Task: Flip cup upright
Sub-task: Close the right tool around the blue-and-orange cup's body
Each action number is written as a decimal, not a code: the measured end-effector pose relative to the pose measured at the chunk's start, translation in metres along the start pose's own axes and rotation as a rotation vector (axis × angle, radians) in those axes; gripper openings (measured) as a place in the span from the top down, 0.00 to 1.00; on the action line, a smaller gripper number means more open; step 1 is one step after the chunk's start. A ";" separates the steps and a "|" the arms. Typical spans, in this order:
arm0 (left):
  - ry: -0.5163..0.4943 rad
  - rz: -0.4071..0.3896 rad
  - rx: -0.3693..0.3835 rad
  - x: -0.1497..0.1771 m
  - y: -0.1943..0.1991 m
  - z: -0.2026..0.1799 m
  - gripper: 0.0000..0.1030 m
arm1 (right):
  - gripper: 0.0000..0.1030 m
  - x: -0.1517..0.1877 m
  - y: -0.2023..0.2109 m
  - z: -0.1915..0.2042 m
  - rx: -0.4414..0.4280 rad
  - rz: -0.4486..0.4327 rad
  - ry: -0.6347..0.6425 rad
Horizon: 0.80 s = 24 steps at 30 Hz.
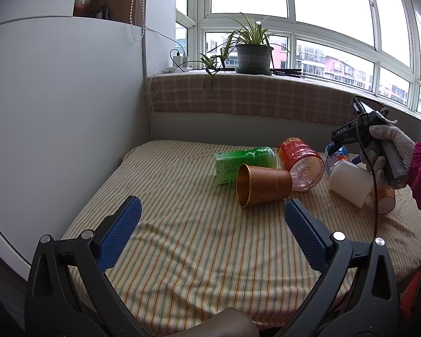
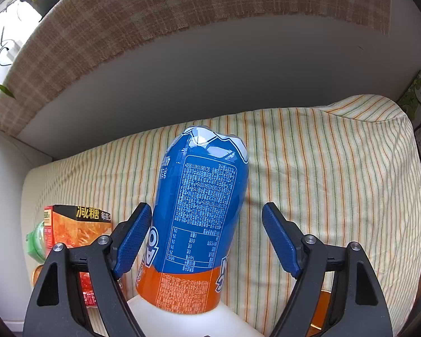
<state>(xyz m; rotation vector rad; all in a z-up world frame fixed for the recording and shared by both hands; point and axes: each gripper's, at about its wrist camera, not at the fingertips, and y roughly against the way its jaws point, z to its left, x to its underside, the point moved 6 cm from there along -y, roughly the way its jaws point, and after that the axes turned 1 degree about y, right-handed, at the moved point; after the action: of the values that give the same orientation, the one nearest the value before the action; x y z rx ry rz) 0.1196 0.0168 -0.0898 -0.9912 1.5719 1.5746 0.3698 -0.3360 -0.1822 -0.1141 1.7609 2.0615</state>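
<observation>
Spread wide, both blue-padded fingers (image 1: pixel 120 233) of the left gripper (image 1: pixel 213 210), gripping nothing, above bare striped cloth (image 1: pixel 182 252). Just beyond the tips, one brown cup (image 1: pixel 262 185) on its side, gold-lined mouth turned toward the left gripper, base toward the bottles. Behind it, touching or nearly so, one green bottle (image 1: pixel 244 160) and one red-labelled clear bottle (image 1: pixel 301 165), both lying down. Further right, one white cup (image 1: pixel 349 181) tipped on its side, and past it an orange-brown item (image 1: pixel 386 200), partly hidden.

Likewise spread, the fingers (image 2: pixel 133 237) of the right gripper (image 2: pixel 206 241), clamping nothing; between them, one blue-and-orange bottle (image 2: pixel 199 224) lying lengthwise, close against the left pad, a clear gap to the right pad. White cup (image 2: pixel 188 323) directly below the bottle at the frame's bottom edge. Gloved right hand (image 1: pixel 387 151) seen on the handle in the left wrist view.

Counted: two cups for certain, three bottles, one potted plant (image 1: pixel 252 47) on the sill.

Open striped cloth in front of and left of the brown cup; white wall (image 1: pixel 70 112) along the left edge, checked cloth (image 1: pixel 252 95) hanging over the low ledge behind. To the right of the blue bottle, bare cloth out to the rounded far corner.
</observation>
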 end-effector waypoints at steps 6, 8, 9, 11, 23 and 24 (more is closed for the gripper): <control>0.001 -0.002 -0.002 0.000 0.000 0.001 0.00 | 0.38 -0.010 -0.011 -0.004 -0.032 0.028 -0.018; 0.003 -0.002 -0.003 -0.001 0.000 0.002 0.00 | 0.39 -0.012 -0.014 -0.003 -0.029 0.028 -0.014; 0.005 -0.003 -0.003 -0.001 0.000 0.003 0.00 | 0.39 -0.013 -0.014 -0.003 -0.028 0.026 -0.012; 0.008 -0.003 -0.005 -0.002 -0.001 0.005 0.00 | 0.40 -0.012 -0.013 0.000 -0.031 0.021 -0.004; -0.001 -0.016 -0.009 -0.003 0.003 0.007 0.00 | 0.40 -0.012 0.033 0.020 -0.025 -0.102 0.092; -0.002 -0.019 -0.009 -0.004 0.004 0.007 0.00 | 0.40 -0.013 0.039 0.021 -0.024 -0.117 0.100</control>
<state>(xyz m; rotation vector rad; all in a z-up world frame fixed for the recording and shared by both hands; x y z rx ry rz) 0.1172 0.0237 -0.0846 -1.0063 1.5510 1.5709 0.3720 -0.3232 -0.1376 -0.3248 1.7445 2.0250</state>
